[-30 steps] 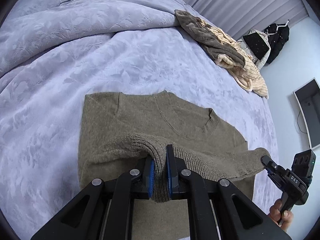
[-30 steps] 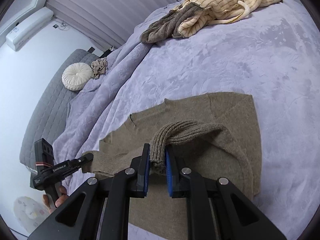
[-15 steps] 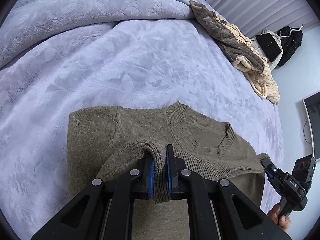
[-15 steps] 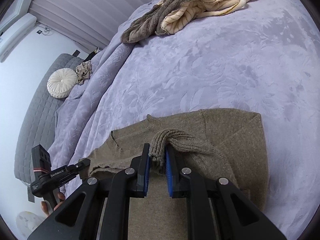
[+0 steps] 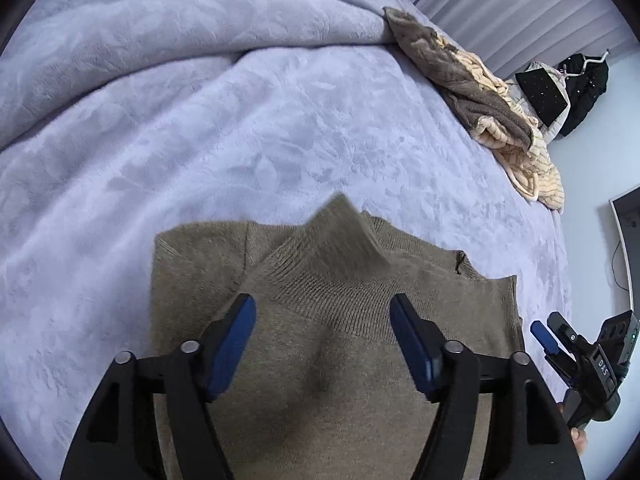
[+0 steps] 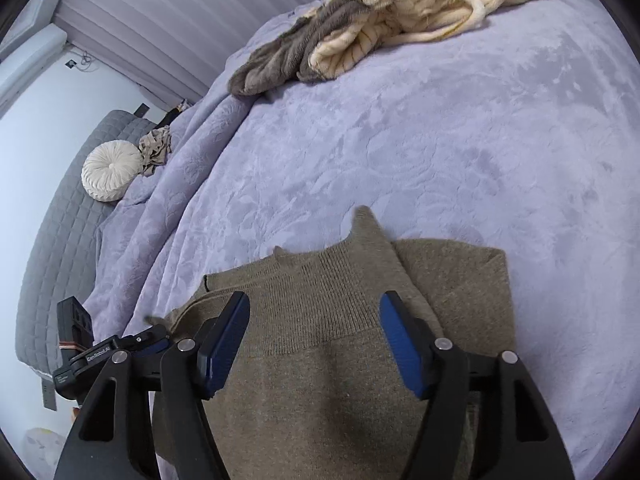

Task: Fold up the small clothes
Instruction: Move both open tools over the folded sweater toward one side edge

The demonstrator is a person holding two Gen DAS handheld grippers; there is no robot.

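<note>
An olive-brown knit sweater (image 5: 340, 360) lies on the bed, its lower part folded up over the chest so the ribbed hem (image 6: 312, 312) runs across the top layer. One hem corner stands up, blurred. A folded-in side shows beside it.

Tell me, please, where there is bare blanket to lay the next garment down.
The lavender blanket lies bare between the olive sweater and the cream-and-grey clothes heap, and left of the sweater. That heap crowds the far edge.
</note>
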